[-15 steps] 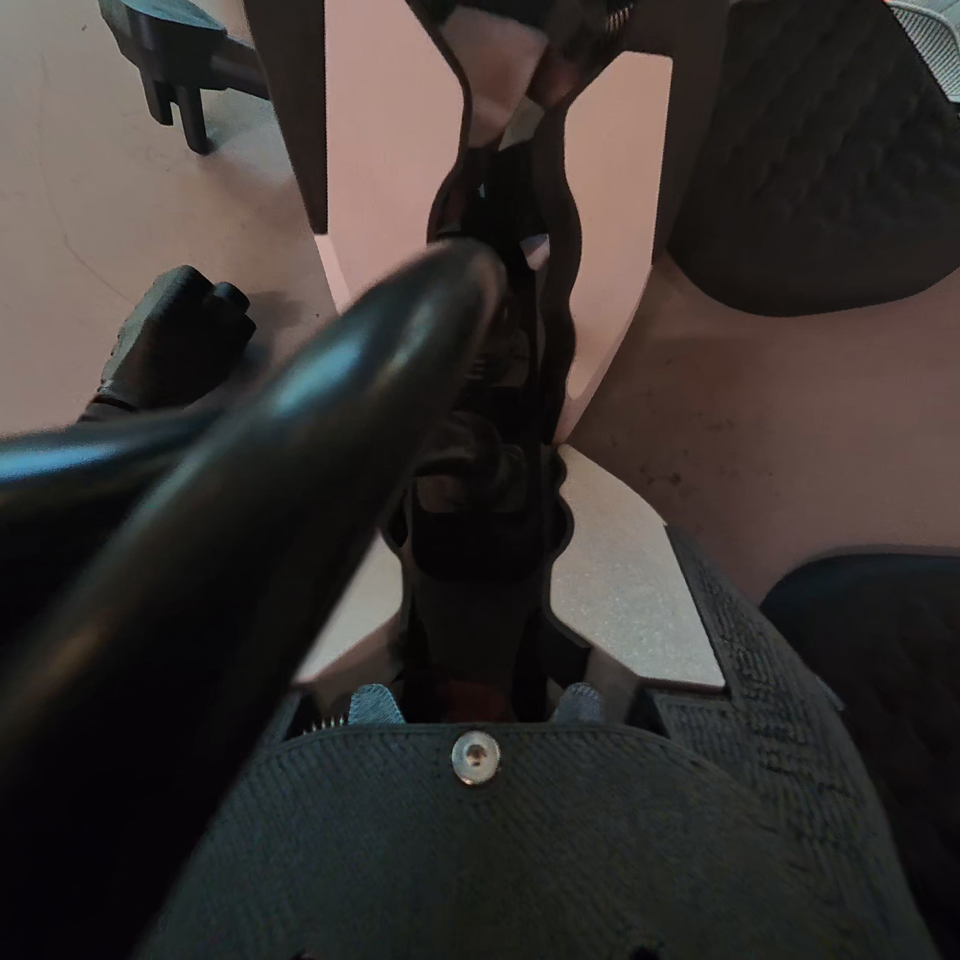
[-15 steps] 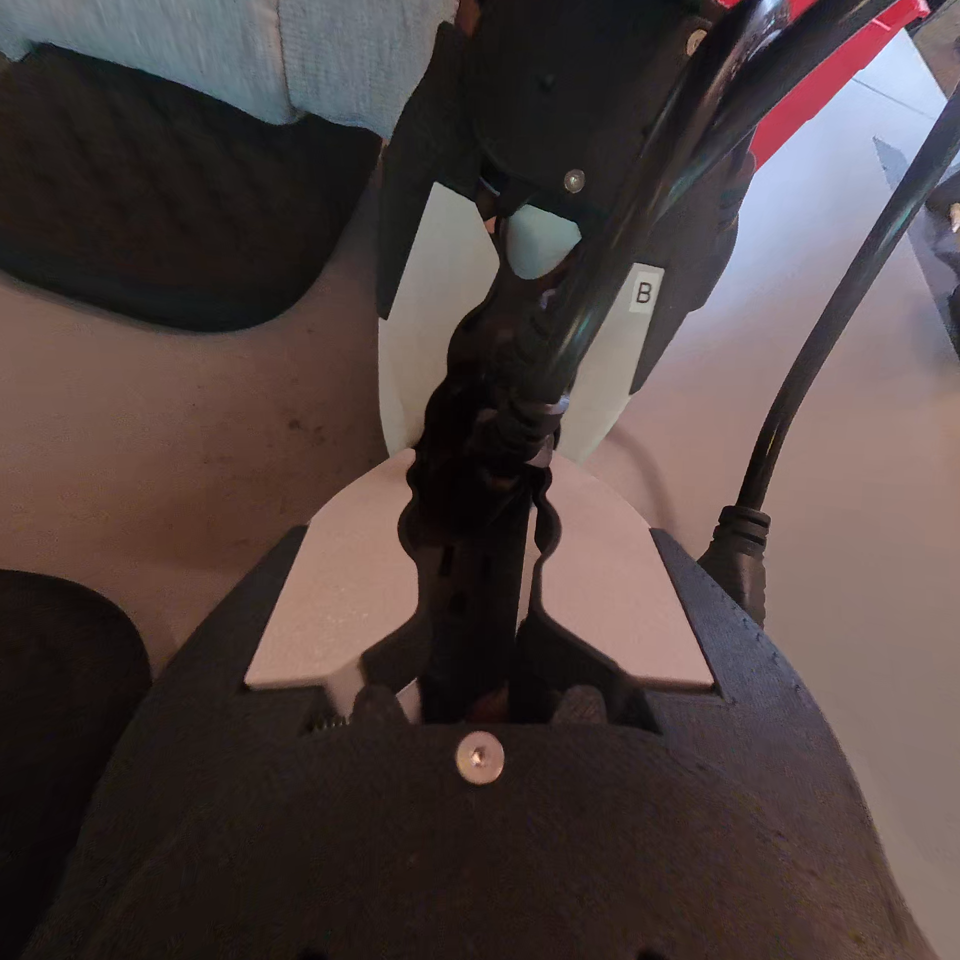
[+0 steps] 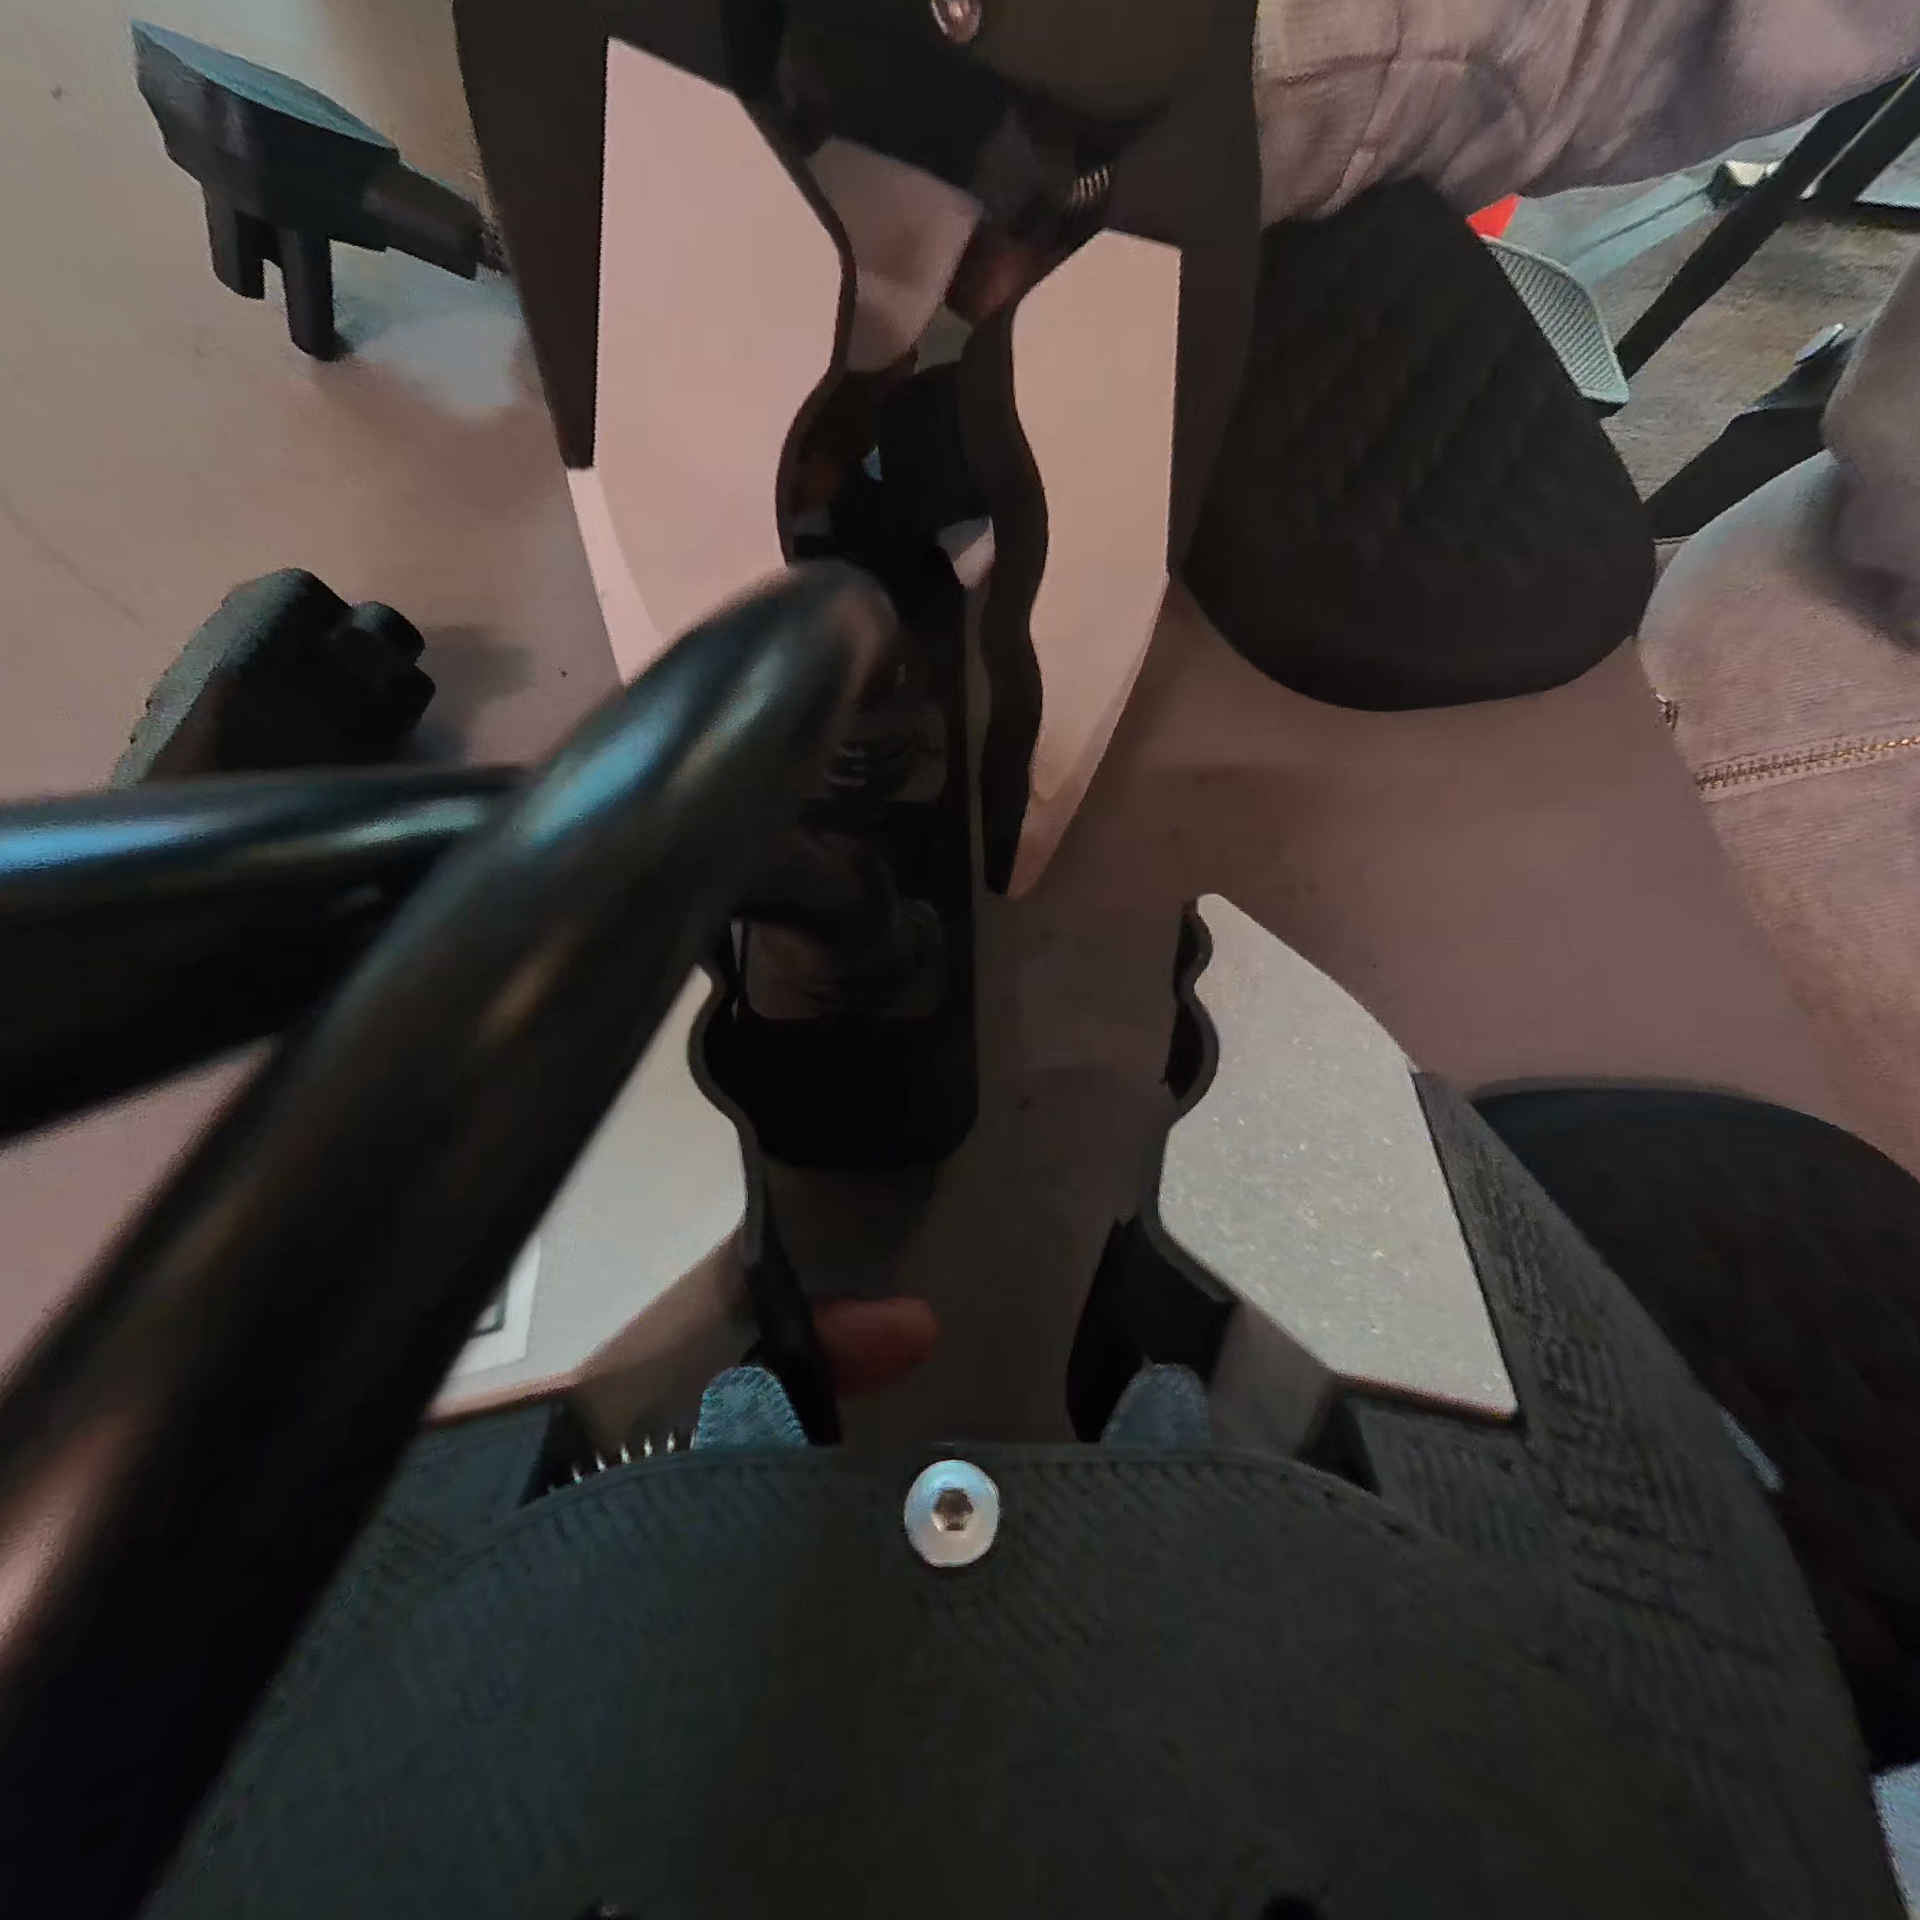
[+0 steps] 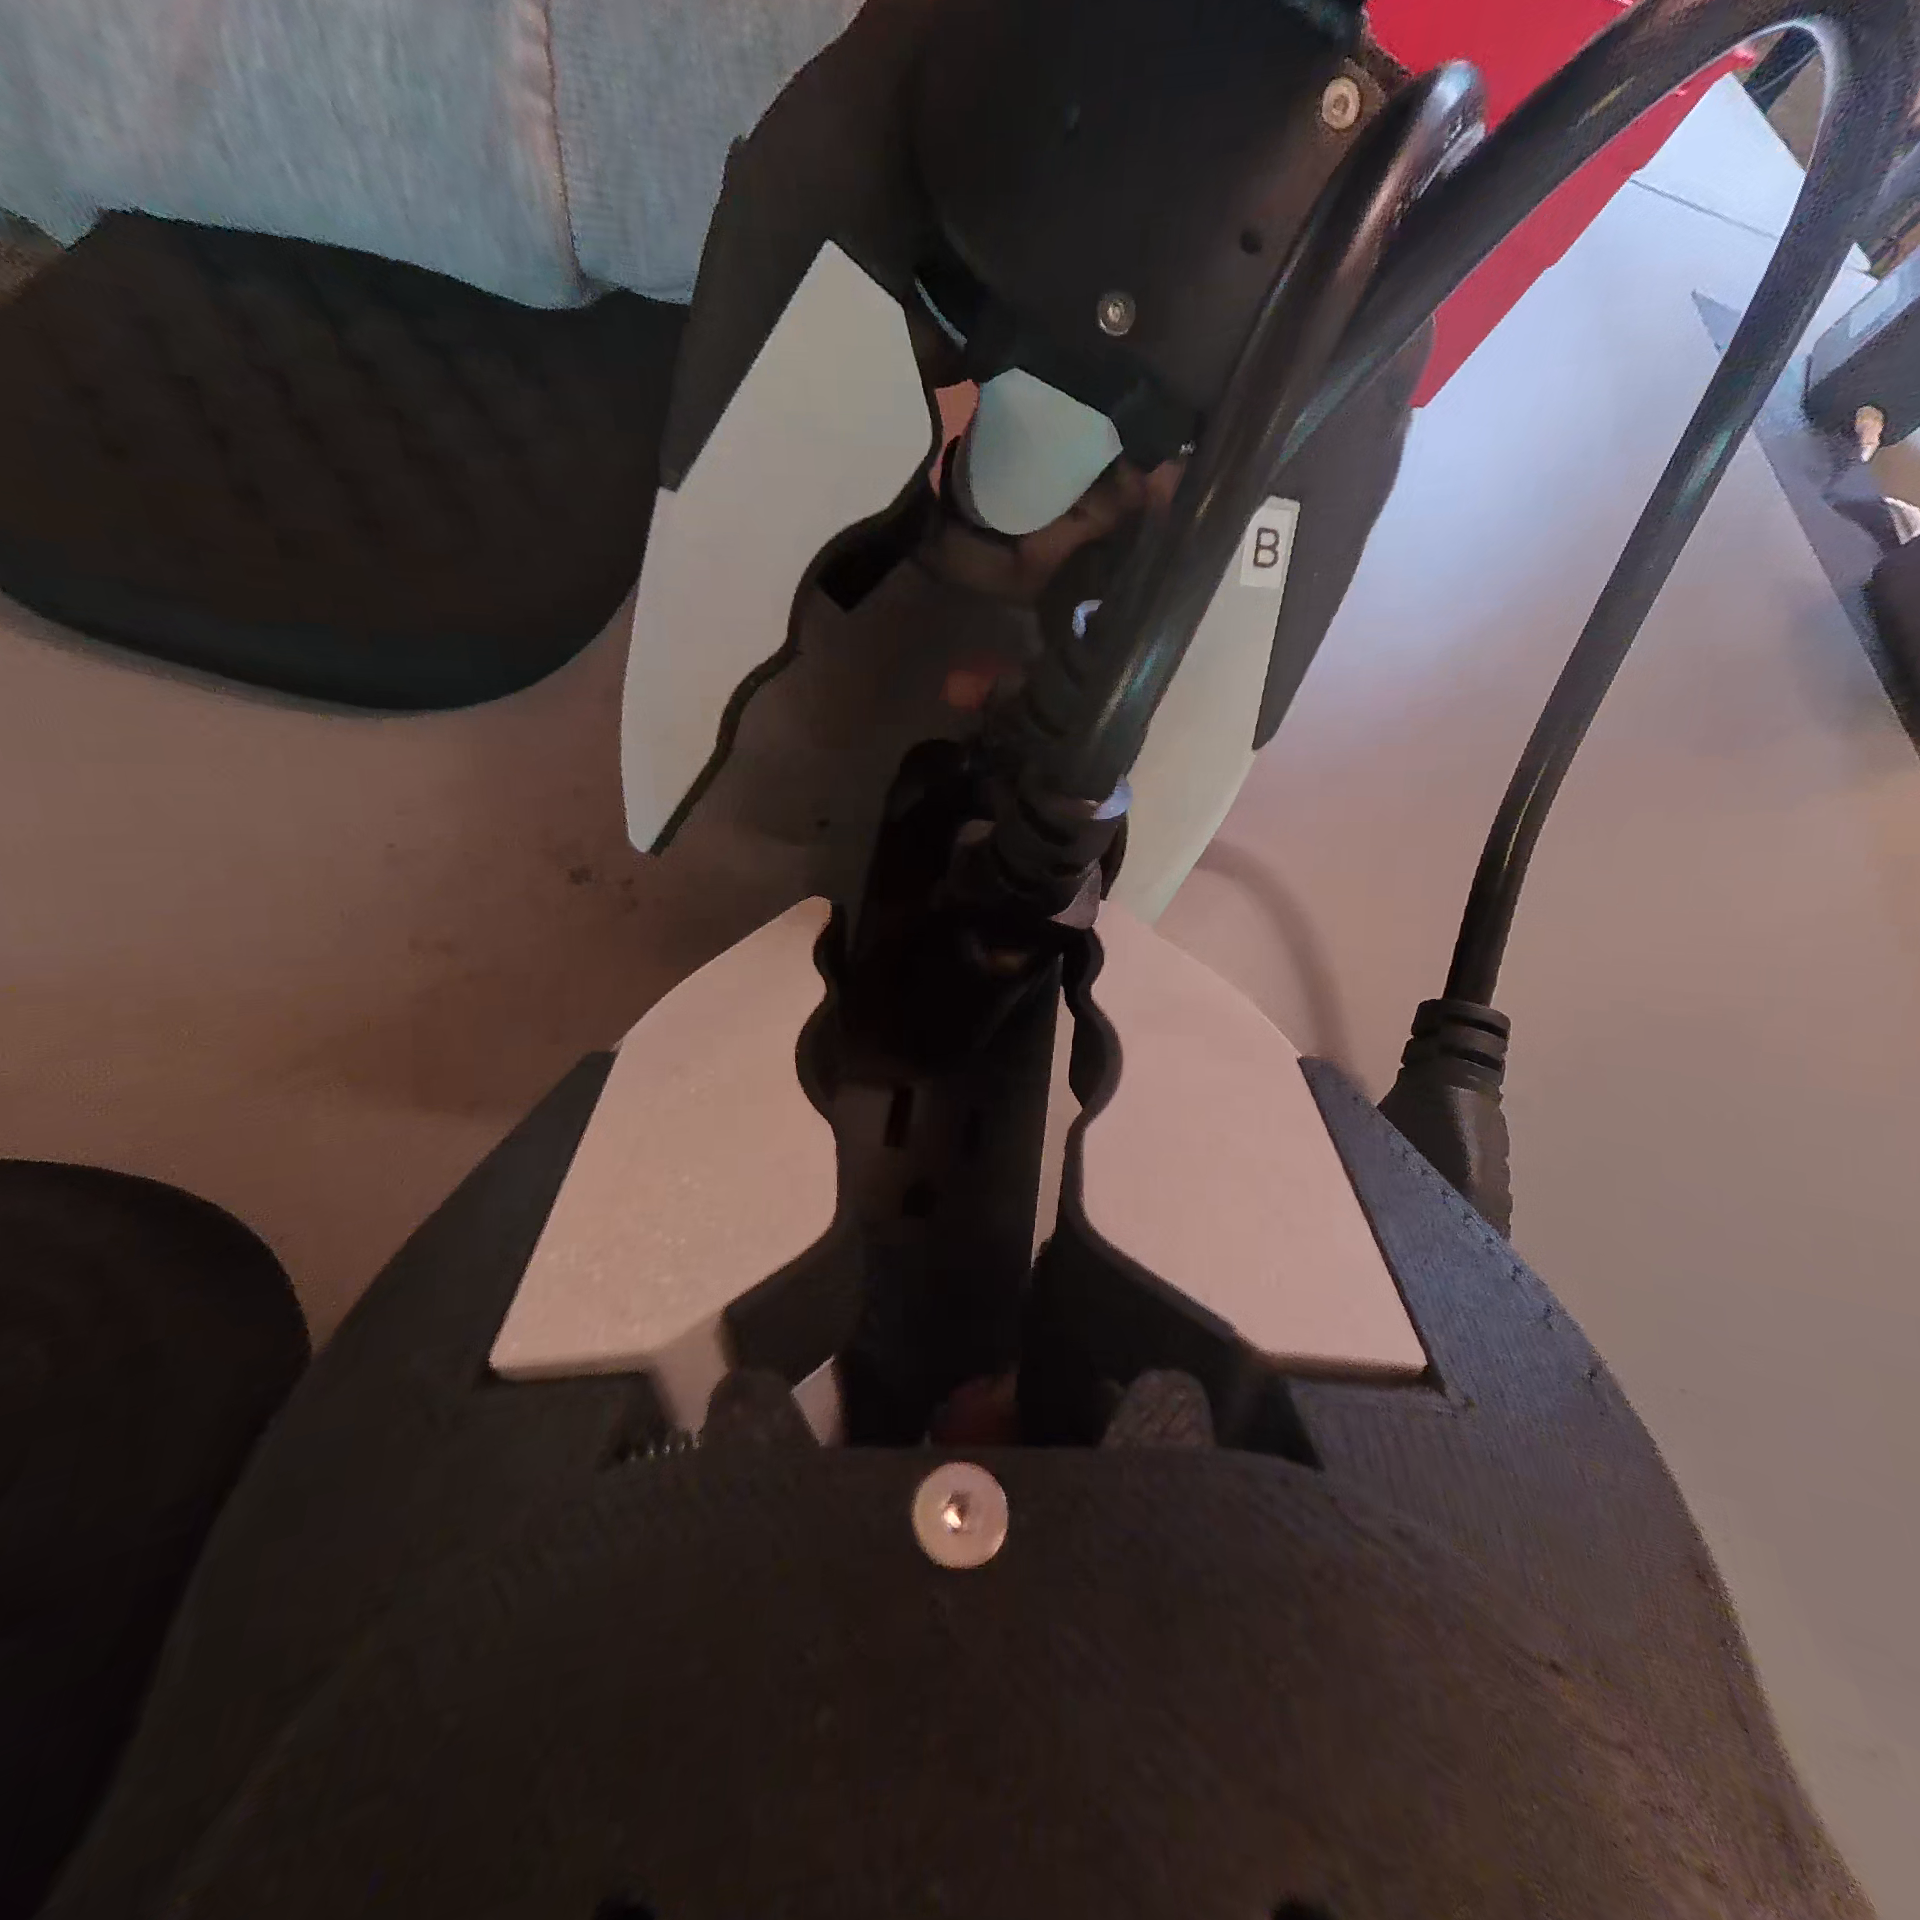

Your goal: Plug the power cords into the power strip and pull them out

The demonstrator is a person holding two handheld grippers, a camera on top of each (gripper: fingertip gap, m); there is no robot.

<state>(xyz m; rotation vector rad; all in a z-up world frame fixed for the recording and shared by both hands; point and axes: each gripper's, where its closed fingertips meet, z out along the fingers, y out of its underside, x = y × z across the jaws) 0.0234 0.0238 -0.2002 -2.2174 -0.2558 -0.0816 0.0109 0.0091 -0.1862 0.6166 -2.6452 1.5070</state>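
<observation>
While the black power strip lies on the pale table clamped between the closed-in fingers of my right gripper, my left gripper faces it from the far end with its jaws parted and nothing gripped. A black moulded plug stands in the strip just beyond my right fingertips, its glossy black power cord arching up. Just right of the strip, a second black plug rests on the table.
</observation>
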